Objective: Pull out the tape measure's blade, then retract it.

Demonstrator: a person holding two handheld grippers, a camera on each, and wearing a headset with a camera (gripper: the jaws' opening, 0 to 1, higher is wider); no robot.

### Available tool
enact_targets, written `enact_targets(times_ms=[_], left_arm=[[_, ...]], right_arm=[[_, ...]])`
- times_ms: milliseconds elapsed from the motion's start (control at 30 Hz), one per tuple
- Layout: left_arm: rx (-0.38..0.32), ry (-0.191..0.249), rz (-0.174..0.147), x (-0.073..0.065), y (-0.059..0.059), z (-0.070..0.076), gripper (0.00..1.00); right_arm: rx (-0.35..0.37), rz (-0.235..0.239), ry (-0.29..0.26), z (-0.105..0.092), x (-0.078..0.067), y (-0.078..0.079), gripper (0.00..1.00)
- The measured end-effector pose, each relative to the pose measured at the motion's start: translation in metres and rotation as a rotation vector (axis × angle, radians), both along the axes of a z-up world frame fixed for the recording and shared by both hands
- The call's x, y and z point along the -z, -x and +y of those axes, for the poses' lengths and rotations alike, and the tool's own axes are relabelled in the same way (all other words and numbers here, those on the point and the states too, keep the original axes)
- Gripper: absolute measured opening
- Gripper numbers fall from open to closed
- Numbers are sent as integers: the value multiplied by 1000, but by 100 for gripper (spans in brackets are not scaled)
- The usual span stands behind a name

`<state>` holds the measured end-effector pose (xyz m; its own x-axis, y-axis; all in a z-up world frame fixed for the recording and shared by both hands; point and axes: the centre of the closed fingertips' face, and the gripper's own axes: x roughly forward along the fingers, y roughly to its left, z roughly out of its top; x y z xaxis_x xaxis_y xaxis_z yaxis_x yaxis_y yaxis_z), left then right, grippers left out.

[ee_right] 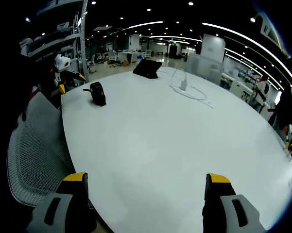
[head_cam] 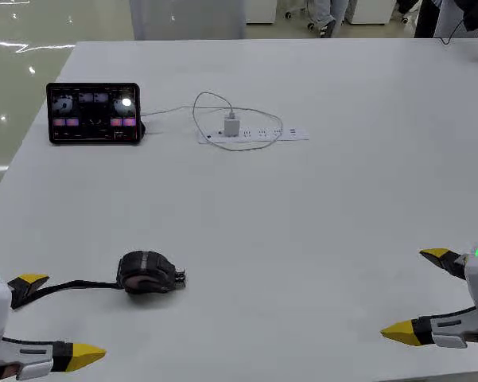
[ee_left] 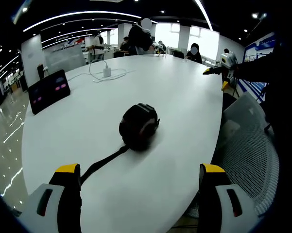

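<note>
I'm holding both pairs of jaws wide apart, gripping nothing. The left gripper (head_cam: 56, 318) is hovering at the near left edge of the white table (head_cam: 318, 223), its 2 yellow tips pointing at the tape measure (head_cam: 147, 273). That is lying on the table just ahead, its black strap (head_cam: 71, 284) trailing back toward 1 tip. The right gripper (head_cam: 413, 293) is hovering well apart at the near right. A tablet (head_cam: 93, 113) and a power strip (head_cam: 254, 134) are sitting far back.

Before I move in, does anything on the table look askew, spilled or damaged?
Nothing stands out. The tape measure sits intact on the table, its strap trailing toward the left gripper; the charger cable loops loosely near the tablet.
</note>
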<state>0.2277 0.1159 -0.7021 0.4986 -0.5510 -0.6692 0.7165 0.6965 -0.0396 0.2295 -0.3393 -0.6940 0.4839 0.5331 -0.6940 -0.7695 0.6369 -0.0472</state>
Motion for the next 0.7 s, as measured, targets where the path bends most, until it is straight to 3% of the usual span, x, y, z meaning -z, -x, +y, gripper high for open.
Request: enact_targets(times_ms=[67, 133, 200, 400, 500, 567, 700], left_arm=[[8, 6, 6, -2, 0, -2, 99], [31, 0, 10, -1, 0, -3, 99], [52, 7, 49, 2, 3, -6, 99], [96, 5, 78, 5, 5, -15, 99], [133, -38, 68, 9, 3, -16, 98], [146, -53, 87, 14, 3, -17, 99], [174, -85, 88, 16, -1, -19, 99]], right_arm=[[-6, -8, -5, 2, -2, -1, 99], [5, 15, 5, 1, 1, -3, 99], [6, 26, 3, 3, 2, -2, 99], [-32, 29, 7, 10, 3, -2, 99], [-26, 51, -29, 16, 4, -3, 99], [-38, 57, -37, 20, 6, -4, 99], [-70, 59, -8, 27, 10, -4, 99]])
